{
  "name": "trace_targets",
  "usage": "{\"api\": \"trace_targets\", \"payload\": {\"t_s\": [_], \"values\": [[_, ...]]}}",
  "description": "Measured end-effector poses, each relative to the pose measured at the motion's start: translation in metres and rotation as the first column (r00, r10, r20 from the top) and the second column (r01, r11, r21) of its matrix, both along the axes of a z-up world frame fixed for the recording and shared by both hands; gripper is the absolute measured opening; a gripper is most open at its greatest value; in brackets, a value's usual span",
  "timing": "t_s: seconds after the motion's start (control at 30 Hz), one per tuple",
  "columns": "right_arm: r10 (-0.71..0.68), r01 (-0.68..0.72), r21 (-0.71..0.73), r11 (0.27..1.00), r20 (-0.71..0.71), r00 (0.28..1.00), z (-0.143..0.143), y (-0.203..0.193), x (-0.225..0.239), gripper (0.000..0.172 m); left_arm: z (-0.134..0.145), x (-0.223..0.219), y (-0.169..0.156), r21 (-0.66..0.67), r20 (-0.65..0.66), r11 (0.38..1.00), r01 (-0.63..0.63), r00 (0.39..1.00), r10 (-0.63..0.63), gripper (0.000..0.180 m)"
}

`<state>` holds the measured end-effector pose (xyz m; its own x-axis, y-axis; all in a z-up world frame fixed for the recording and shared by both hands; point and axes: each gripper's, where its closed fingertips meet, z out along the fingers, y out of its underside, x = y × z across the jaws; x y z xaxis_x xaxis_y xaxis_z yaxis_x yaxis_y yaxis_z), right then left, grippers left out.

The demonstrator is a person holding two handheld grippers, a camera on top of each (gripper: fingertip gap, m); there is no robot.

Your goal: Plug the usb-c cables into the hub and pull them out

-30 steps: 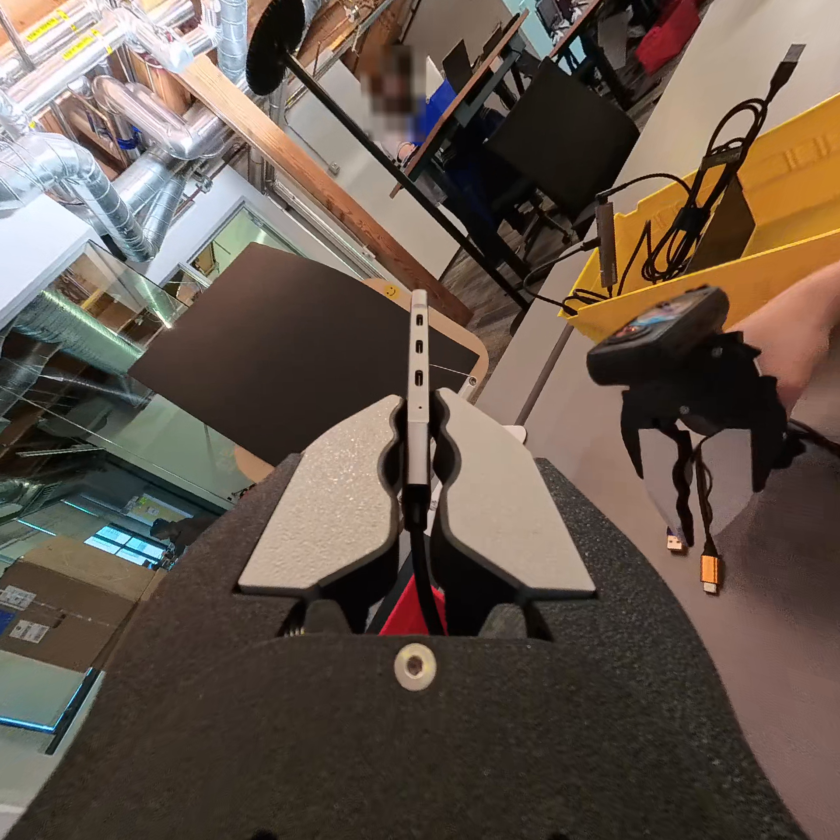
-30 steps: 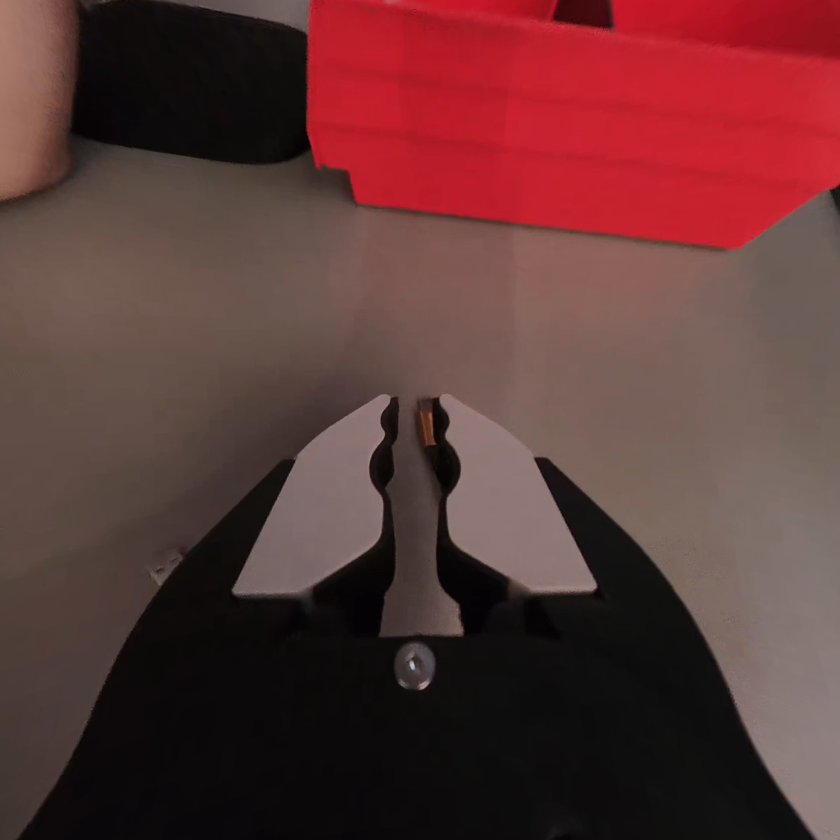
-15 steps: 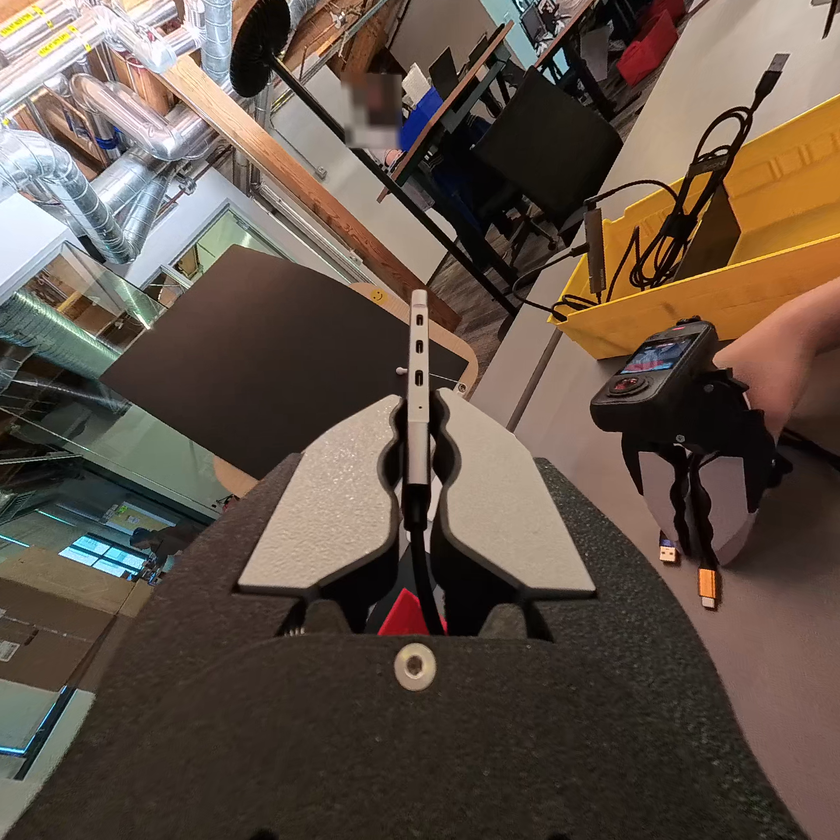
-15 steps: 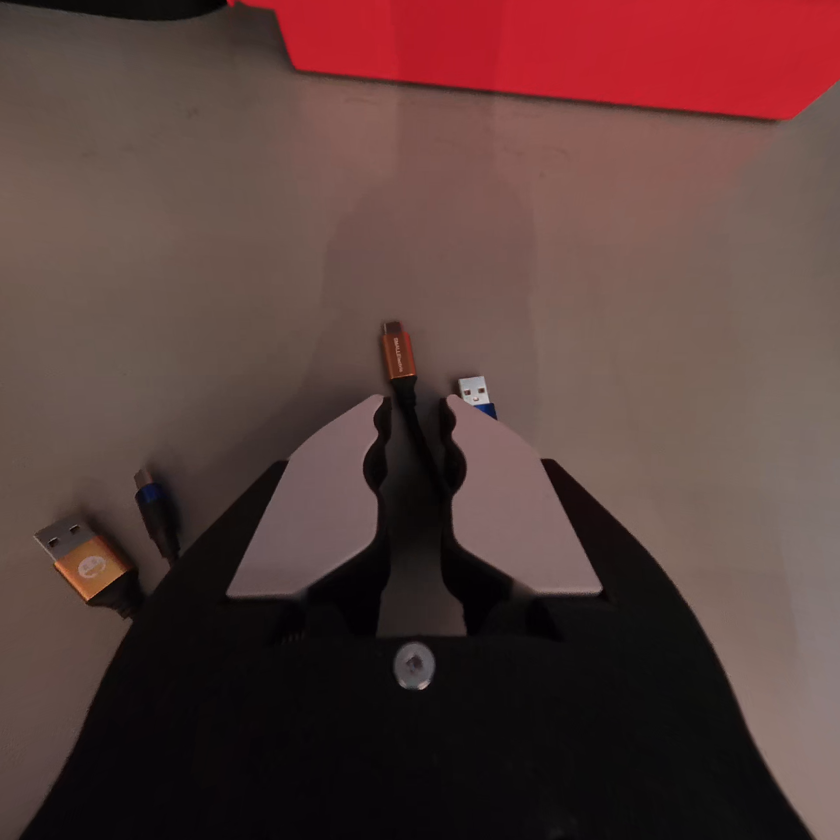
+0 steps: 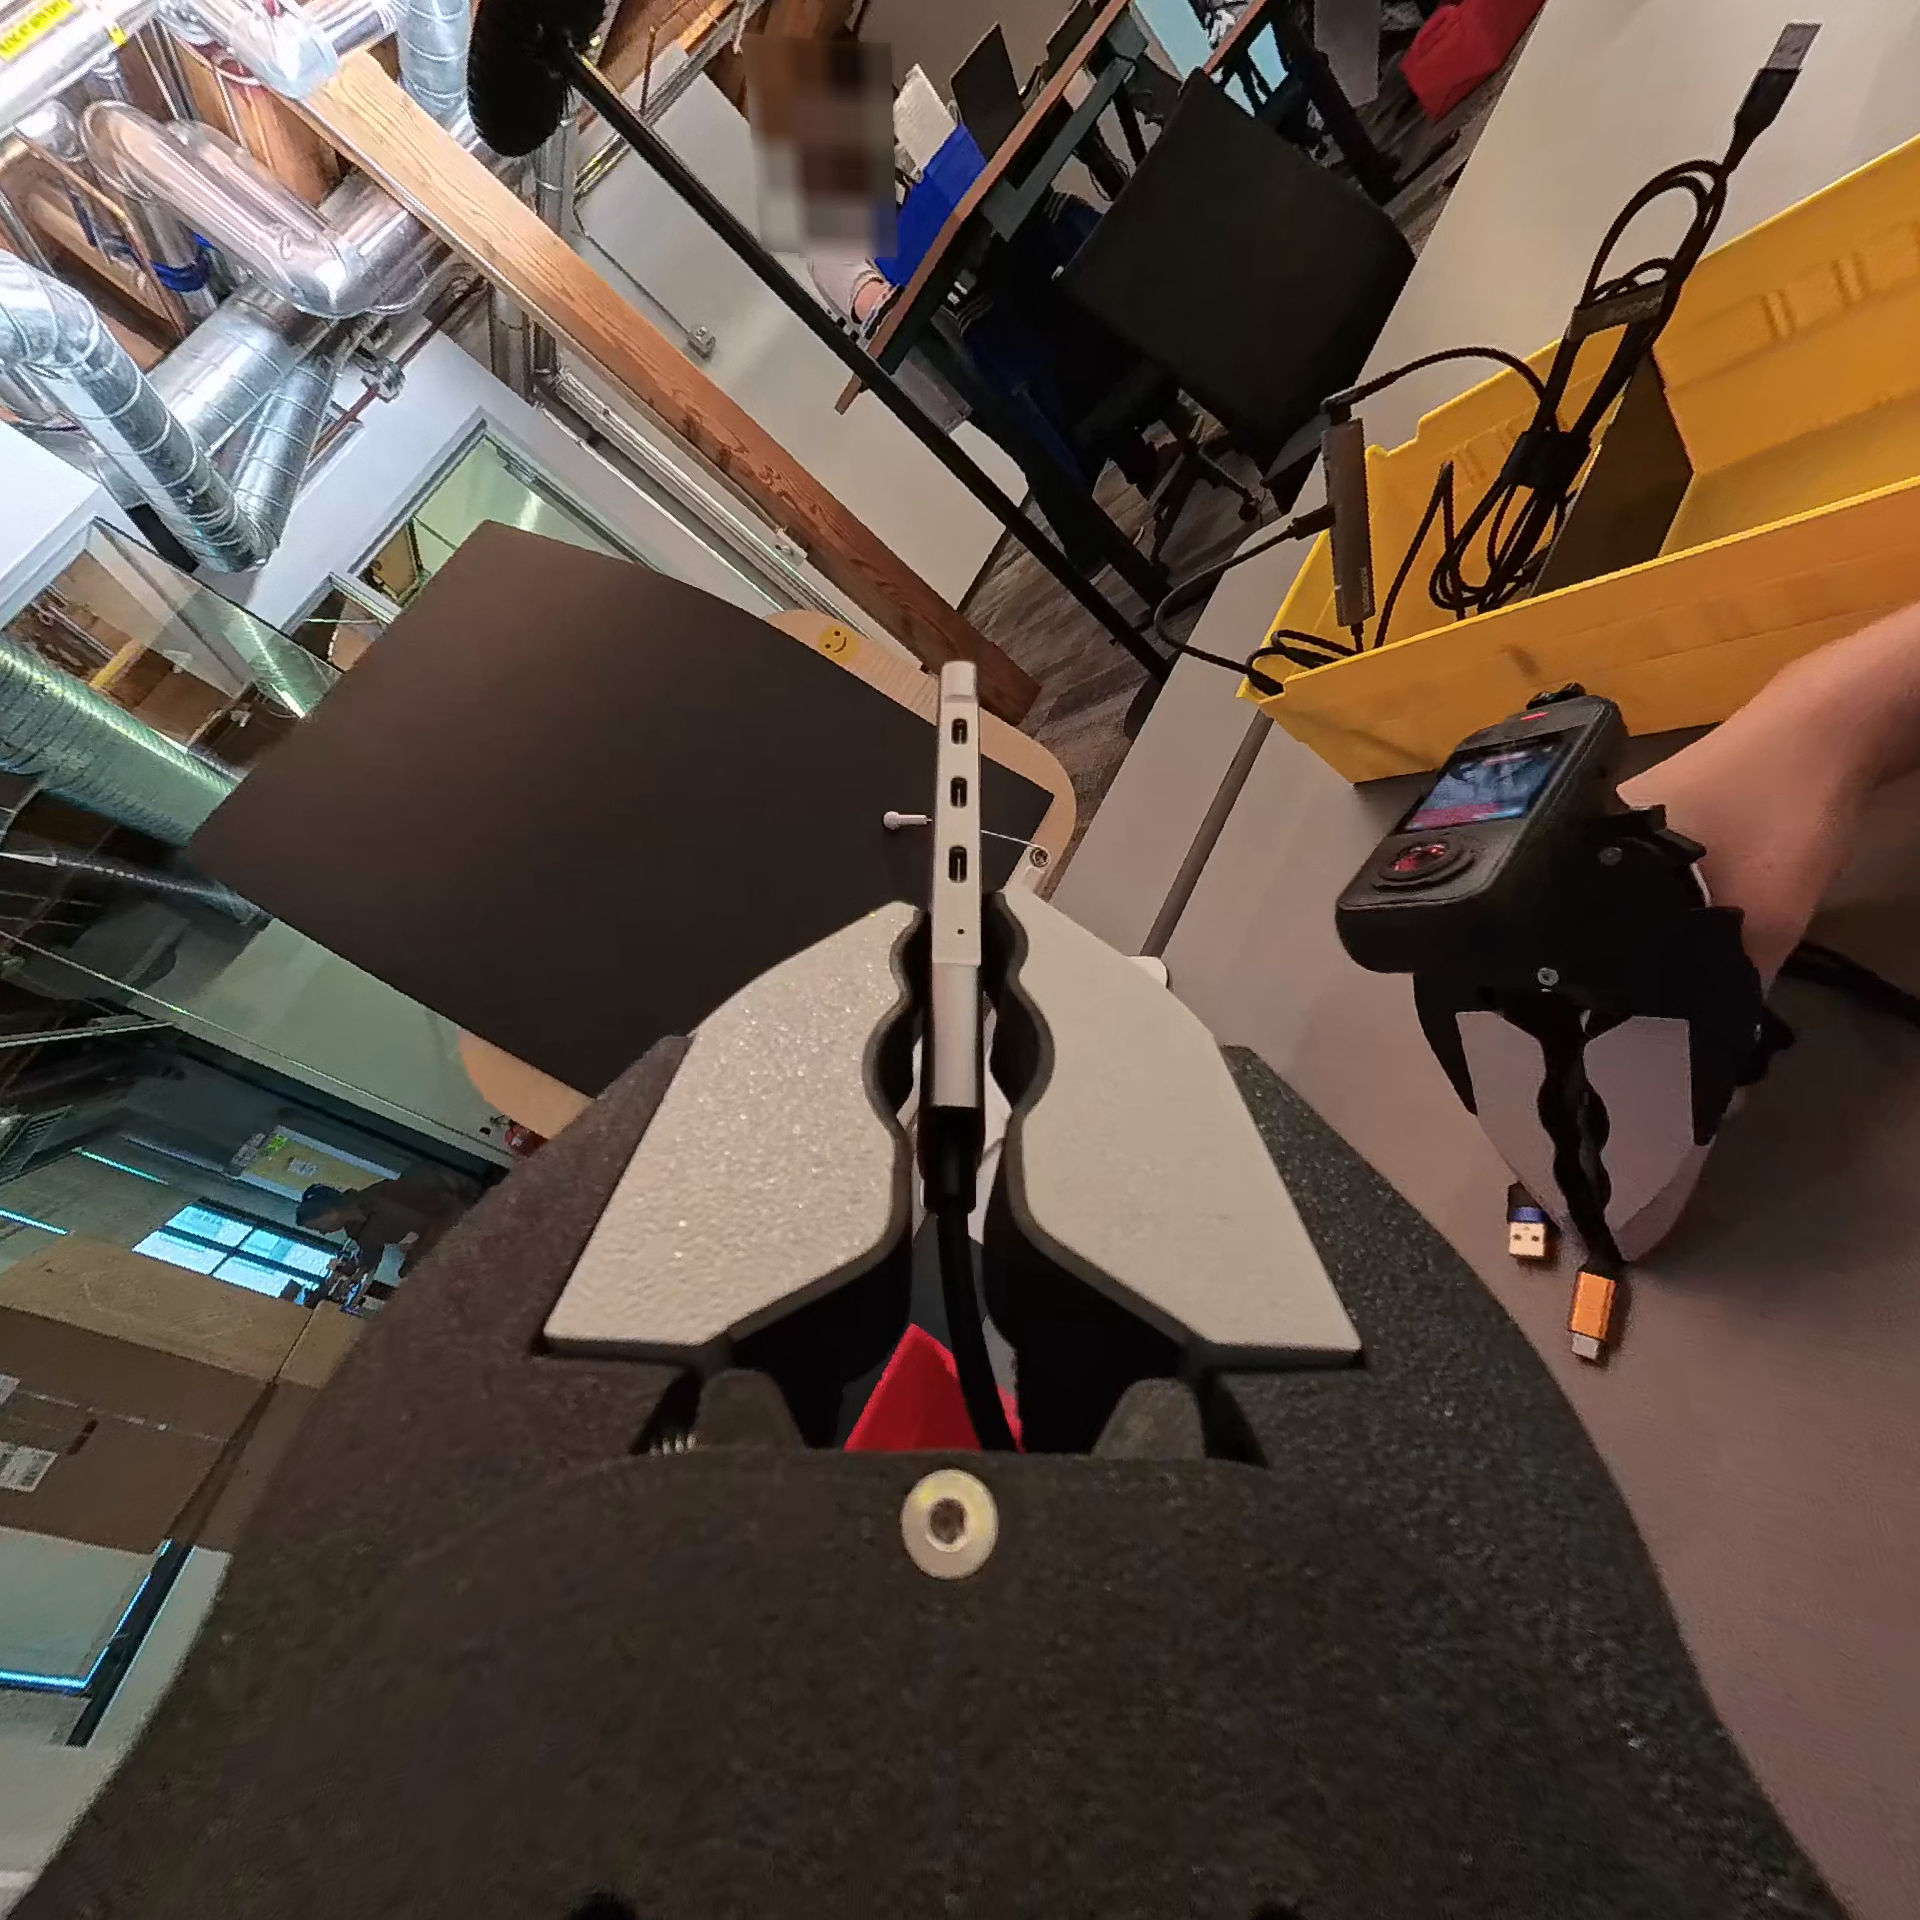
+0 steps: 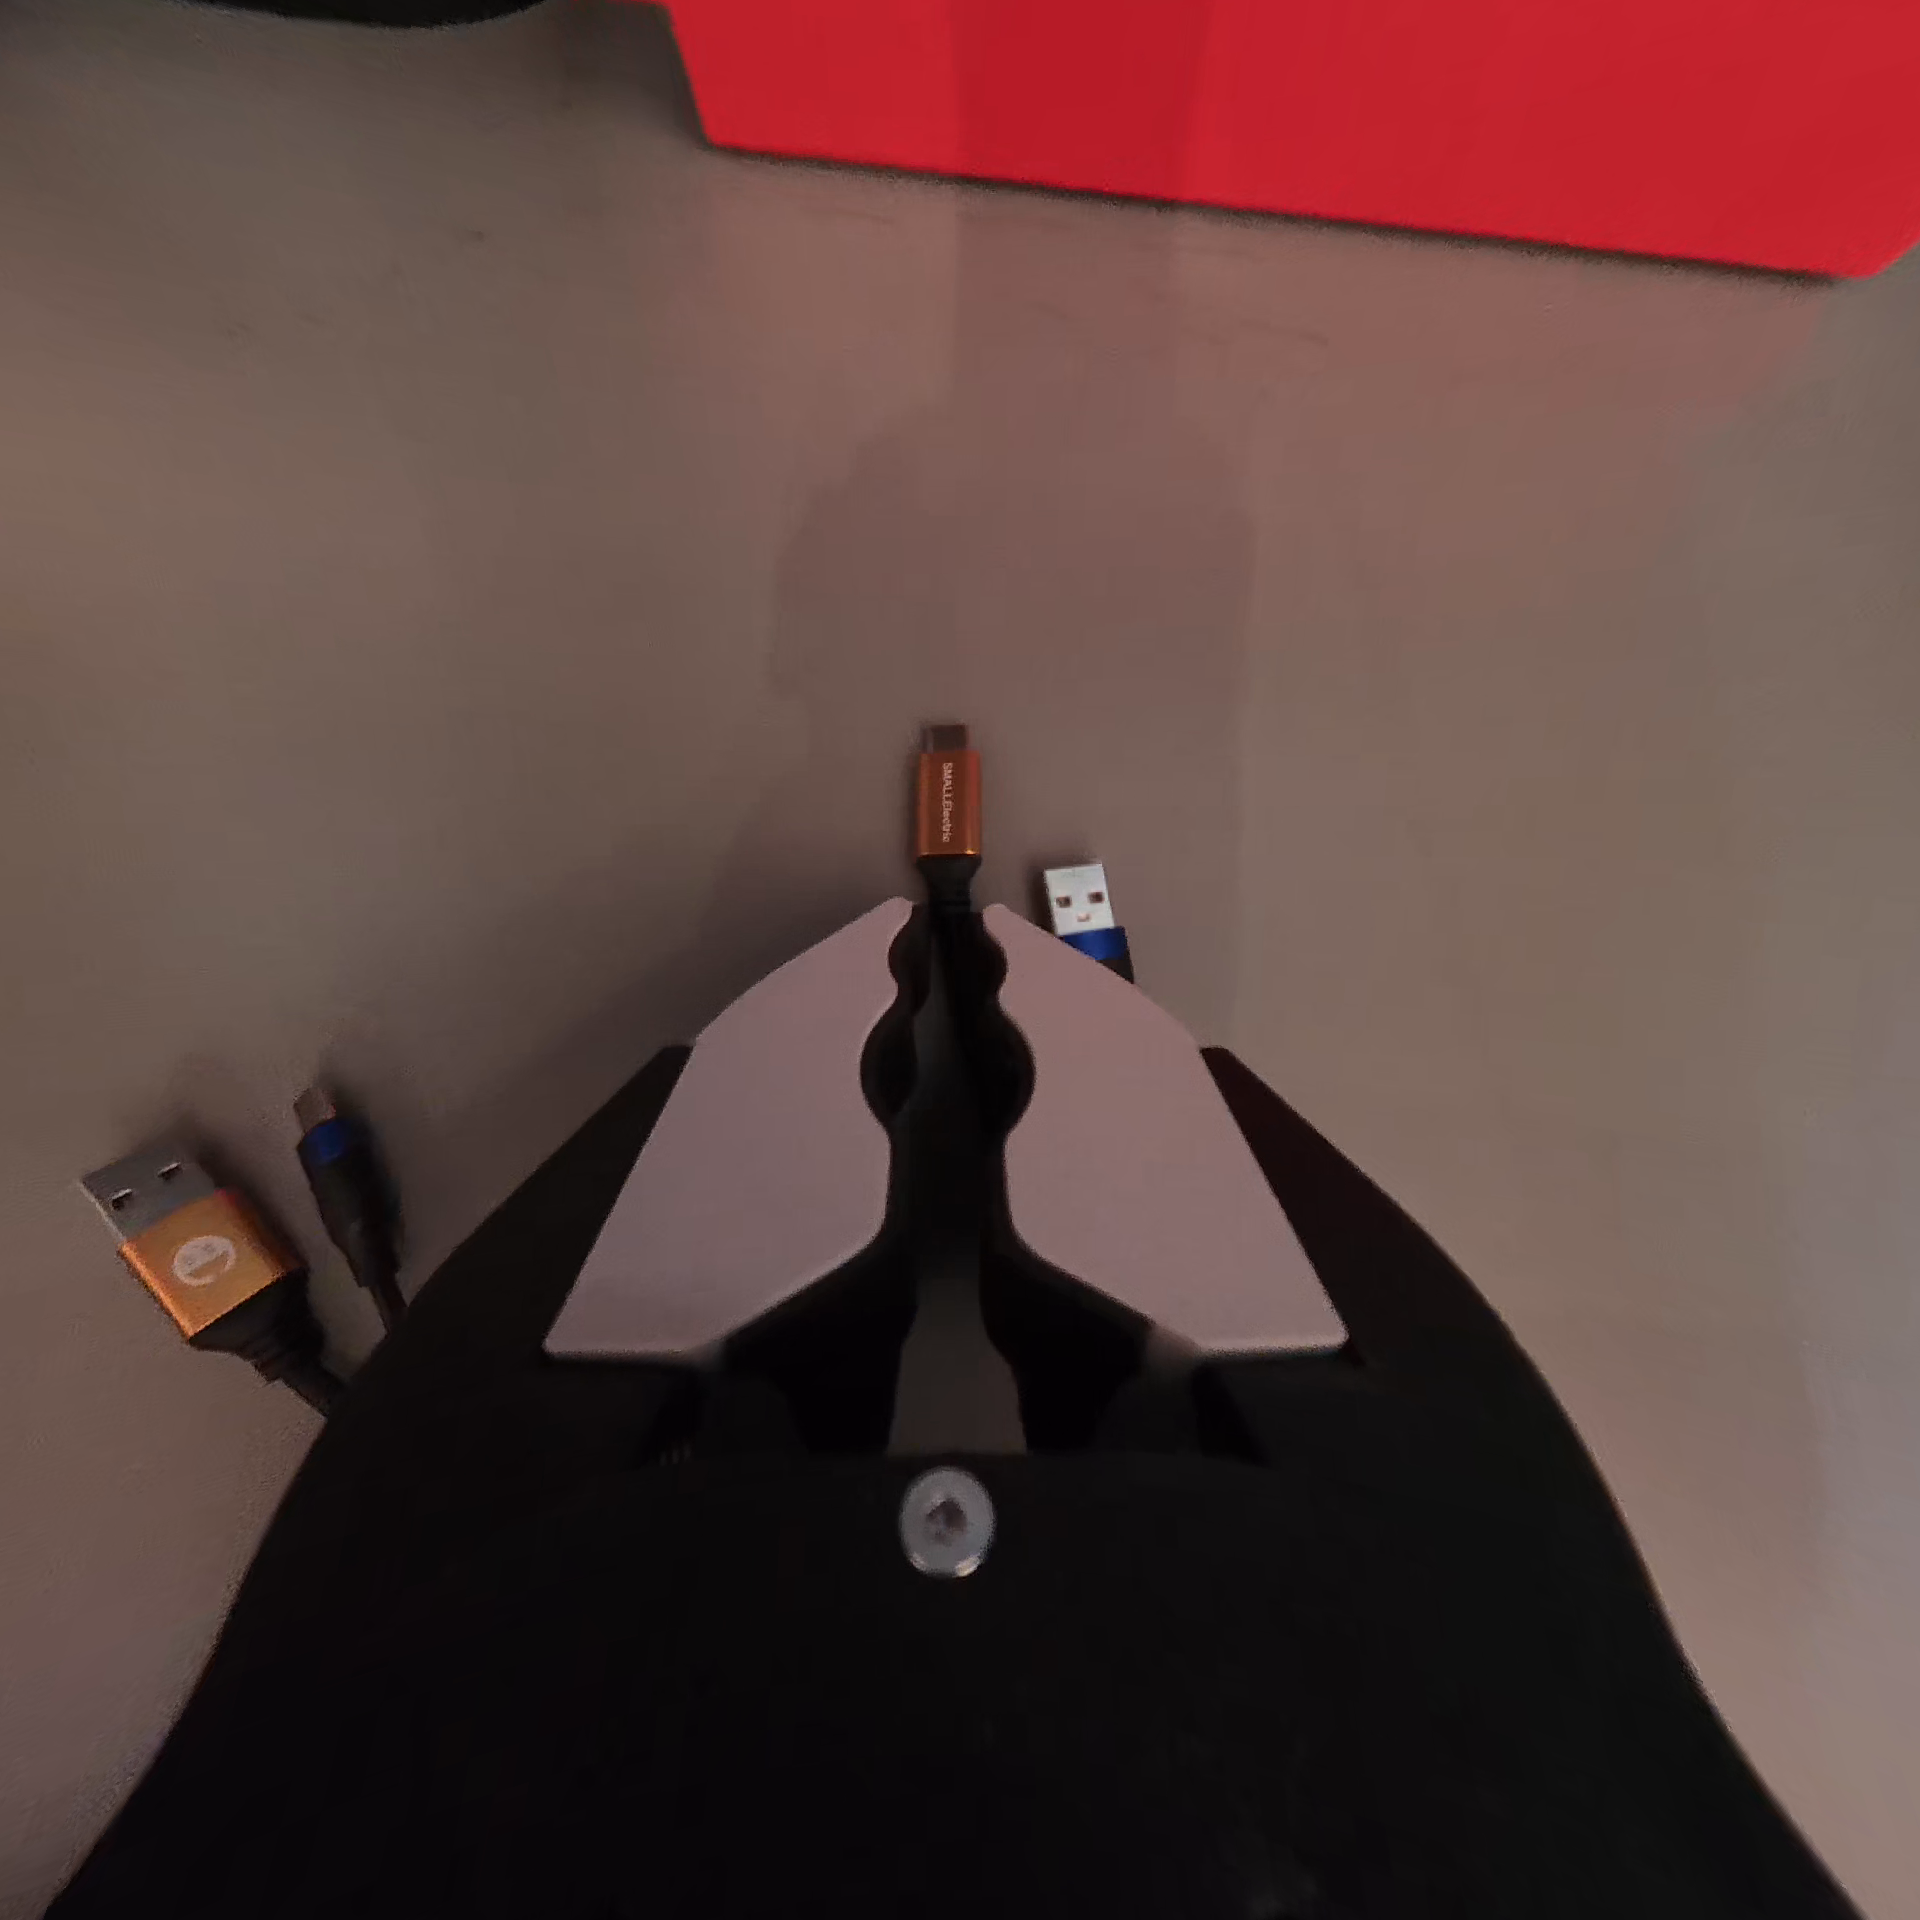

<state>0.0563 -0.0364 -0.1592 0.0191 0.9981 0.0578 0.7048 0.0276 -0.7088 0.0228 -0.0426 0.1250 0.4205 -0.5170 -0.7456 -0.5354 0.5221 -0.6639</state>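
Note:
My left gripper (image 5: 956, 914) is shut on a slim silver hub (image 5: 956, 821) and holds it upright in the air, its row of ports facing the camera and its black lead running down between the fingers. My right gripper (image 6: 948, 909) is low over the grey table (image 6: 520, 623), shut on the black cable just behind an orange USB-C plug (image 6: 945, 795) that sticks out past the fingertips. The left wrist view shows the right gripper (image 5: 1579, 1174) off to the right, with the orange plug (image 5: 1593, 1304) hanging below it.
A blue USB-A plug (image 6: 1081, 909) lies right beside my right fingertip. An orange USB-A plug (image 6: 187, 1247) and a blue USB-C plug (image 6: 332, 1153) lie at the left. A red bin (image 6: 1299, 104) stands ahead. A yellow bin (image 5: 1558, 623) holds black cables. My right fingertips sit around 30 cm from my left ones.
My right gripper opened, slid back along the cable from the orange plug, and closed again on the cable behind it. The left gripper kept its hold on the hub.

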Motion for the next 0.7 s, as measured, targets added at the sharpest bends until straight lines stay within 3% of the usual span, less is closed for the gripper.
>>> {"api": "trace_targets", "payload": {"t_s": [0.13, 0.37, 0.53, 0.7], "values": [[0.025, -0.022, 0.08, 0.997, -0.045, 0.999, 0.02, -0.001, -0.006, 0.006, 0.0, -0.001, 0.003, -0.002, 0.005, 1.0, -0.019, 1.0, 0.019, 0.009], [0.09, -0.013, 0.239, 0.971, -0.313, 0.945, 0.145, -0.017, 0.013, 0.006, -0.003, -0.005, 0.025, 0.038, -0.007, 0.988, -0.152, 0.988, 0.152, 0.009], [-0.051, 0.188, 0.346, 0.919, -0.369, 0.928, 0.217, -0.014, 0.061, 0.006, -0.021, 0.004, 0.044, 0.123, -0.118, 0.958, -0.258, 0.955, 0.272, 0.009], [-0.253, 0.358, 0.268, 0.894, -0.357, 0.899, 0.23, -0.01, 0.071, 0.006, -0.036, 0.027, 0.053, 0.241, -0.199, 0.934, -0.263, 0.929, 0.313, 0.009]]}}
